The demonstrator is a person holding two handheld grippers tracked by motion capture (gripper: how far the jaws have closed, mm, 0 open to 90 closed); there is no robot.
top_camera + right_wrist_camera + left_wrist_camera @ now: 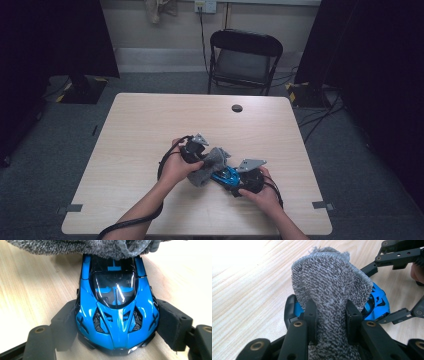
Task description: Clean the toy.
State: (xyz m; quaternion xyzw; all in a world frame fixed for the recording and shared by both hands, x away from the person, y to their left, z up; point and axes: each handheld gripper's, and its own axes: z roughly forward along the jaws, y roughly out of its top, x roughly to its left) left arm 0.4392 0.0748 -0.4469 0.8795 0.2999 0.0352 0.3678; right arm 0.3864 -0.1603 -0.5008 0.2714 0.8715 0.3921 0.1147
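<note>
A glossy blue toy car (pixel 116 307) with a dark curved windscreen sits on the pale wood-grain table (pixel 150 120), near its front edge. The right gripper (pixel 116 325) clamps the car's sides between its matte black pads. A grey cloth (pixel 332 290), nubby and looped like terry with a stitched hem, drapes over the car's far end. The left gripper (pixel 332 320), just beside the car, pinches a bunched fold of that cloth tightly.
</note>
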